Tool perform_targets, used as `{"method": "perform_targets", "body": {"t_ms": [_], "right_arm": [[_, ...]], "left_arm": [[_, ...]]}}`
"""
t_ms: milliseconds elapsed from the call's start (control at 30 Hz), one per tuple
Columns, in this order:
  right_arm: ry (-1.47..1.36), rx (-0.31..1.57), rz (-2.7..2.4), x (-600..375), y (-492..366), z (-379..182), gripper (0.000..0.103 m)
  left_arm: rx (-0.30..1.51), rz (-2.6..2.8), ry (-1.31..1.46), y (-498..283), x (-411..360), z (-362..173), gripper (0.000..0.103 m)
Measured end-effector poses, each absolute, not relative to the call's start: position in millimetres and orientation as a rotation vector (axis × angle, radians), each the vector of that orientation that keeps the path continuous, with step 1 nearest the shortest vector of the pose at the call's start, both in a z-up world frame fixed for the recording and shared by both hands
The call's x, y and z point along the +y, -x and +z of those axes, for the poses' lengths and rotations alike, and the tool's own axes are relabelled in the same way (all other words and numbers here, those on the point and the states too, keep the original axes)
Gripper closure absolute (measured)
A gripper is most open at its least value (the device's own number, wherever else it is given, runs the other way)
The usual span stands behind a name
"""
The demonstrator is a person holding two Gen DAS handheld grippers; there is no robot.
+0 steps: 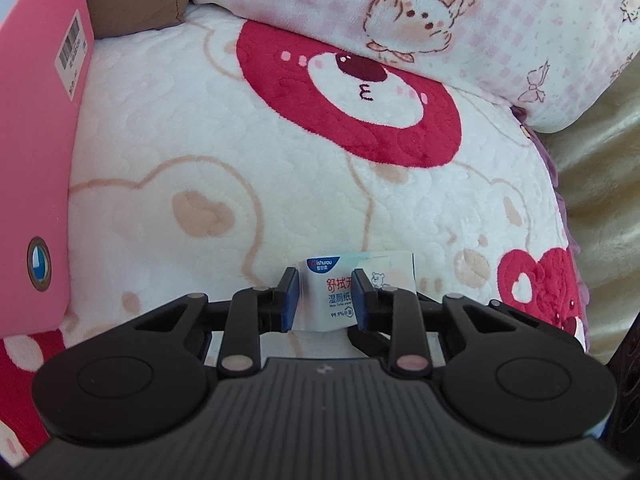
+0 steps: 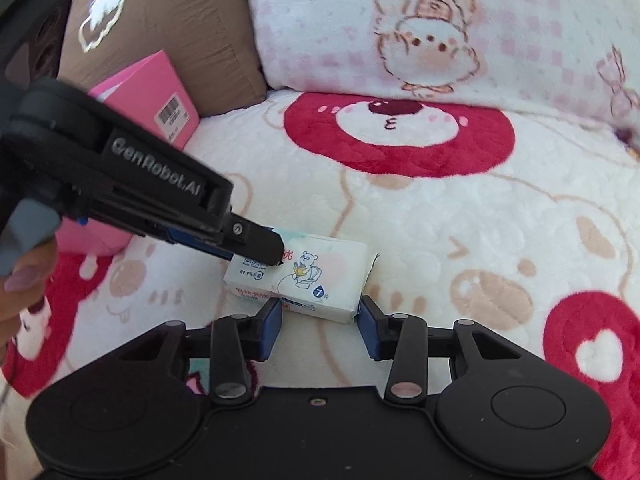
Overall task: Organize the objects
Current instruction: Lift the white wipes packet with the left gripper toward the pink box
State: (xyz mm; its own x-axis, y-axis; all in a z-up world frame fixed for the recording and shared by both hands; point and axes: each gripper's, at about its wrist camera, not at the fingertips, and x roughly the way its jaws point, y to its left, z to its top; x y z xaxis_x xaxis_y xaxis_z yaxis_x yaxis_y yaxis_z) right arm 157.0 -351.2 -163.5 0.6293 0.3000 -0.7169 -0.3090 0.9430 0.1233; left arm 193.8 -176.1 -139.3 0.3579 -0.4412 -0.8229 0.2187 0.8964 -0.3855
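While left tongs [image 1: 325, 294] pinch the wipes pack [image 2: 298, 278] end, right tongs [image 2: 319, 326] clamp its near edge, on blanket [image 2: 460, 220]

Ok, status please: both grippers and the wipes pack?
Left gripper shut on wipes pack. Right gripper closed around its near end. Pink box nearby, nothing in the way.

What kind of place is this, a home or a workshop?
Most likely a home, on a bed or sofa. The surface is a plush blanket printed with red bears, a checked pillow and a brown cushion lie behind, and a small pack of wet wipes lies on the blanket.
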Motion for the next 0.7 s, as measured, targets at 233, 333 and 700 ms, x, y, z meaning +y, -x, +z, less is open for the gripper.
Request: {"method": "perform_targets", "body": {"t_ms": [233, 333, 700], "right_arm": [[-0.024, 0.849, 0.325, -343.9, -151.8, -149.7, 0.053], [-0.021, 0.854, 0.339, -340.3, -145.2, -144.1, 0.053], [-0.014, 0.858, 0.407, -323.2, -123.2, -122.9, 0.042]], "left_arm": [[1.080, -0.410, 0.162, -175.8, -178.7, -129.7, 0.076], [1.091, -0.414, 0.171, -170.2, -170.7, -124.4, 0.076], [1.106, -0.438, 0.155, -134.4, -147.1, -102.6, 0.076]]}}
